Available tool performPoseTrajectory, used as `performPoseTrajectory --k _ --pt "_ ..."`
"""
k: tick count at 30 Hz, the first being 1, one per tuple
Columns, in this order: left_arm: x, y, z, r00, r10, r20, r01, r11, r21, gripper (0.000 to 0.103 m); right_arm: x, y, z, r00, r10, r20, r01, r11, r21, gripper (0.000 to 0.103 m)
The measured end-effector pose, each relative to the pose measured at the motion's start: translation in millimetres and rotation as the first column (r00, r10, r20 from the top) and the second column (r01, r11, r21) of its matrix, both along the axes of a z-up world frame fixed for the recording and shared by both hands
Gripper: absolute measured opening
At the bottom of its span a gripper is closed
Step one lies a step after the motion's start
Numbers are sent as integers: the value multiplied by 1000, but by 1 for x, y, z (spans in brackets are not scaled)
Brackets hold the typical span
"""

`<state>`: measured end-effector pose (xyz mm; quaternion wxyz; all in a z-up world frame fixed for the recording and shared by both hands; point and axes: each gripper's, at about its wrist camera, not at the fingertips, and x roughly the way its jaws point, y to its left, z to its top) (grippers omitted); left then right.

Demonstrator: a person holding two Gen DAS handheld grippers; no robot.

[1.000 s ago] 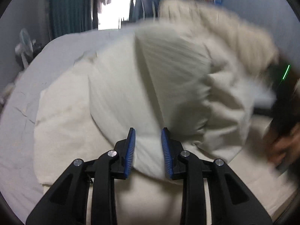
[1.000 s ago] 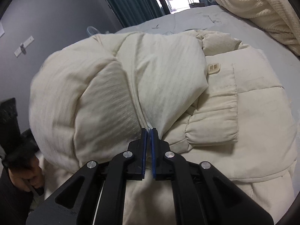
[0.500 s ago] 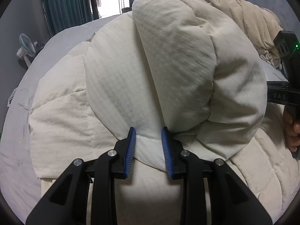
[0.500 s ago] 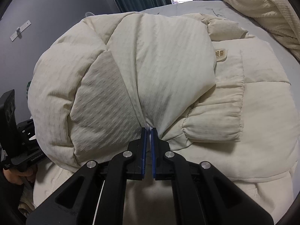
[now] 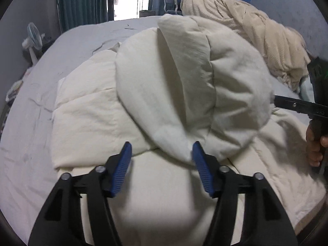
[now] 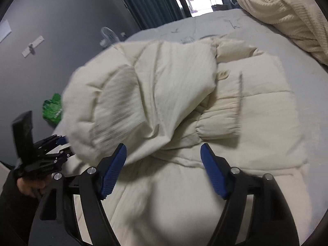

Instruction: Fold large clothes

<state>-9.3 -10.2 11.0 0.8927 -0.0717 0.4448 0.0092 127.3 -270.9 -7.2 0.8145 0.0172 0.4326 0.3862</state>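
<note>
Both claws, L (image 5: 162,162) & R (image 6: 163,165), gaping over jacket (image 5: 184,94); green bag (image 6: 52,110) R view only.

A knitted cream blanket (image 5: 266,34) lies heaped on the grey bed (image 5: 30,110) near teal curtains (image 5: 82,0).

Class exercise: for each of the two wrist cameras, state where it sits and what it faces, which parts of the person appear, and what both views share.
Left wrist: behind the open left gripper, facing the cream padded jacket; right hand at the edge.
Right wrist: behind the open right gripper, facing the same jacket; left hand at the edge.
Shared: jacket, grey bed, window.
</note>
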Motion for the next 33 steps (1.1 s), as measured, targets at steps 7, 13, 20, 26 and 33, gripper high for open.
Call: performPoseTrajectory --k 7,13,20,26,33 --pt "-46 37 19 996 -19 -90 12 997 -75 68 1 -90 27 1000 -31 5 31 997 -76 85" --pt "-90 90 16 970 92 -227 -139 970 -200 70 -14 -158 15 991 -44 -128 31 994 -104 87" --pt "-120 102 -10 910 91 -405 -225 929 -296 71 -28 -182 -18 948 -9 -317 -9 998 -55 88" --pt "-129 102 -28 869 93 -487 -280 902 -329 71 -36 -173 -36 908 68 -413 -80 997 -13 88" --pt "-136 63 -34 843 -41 -537 -175 922 -346 71 -58 -156 -20 910 188 -370 -210 978 -18 70"
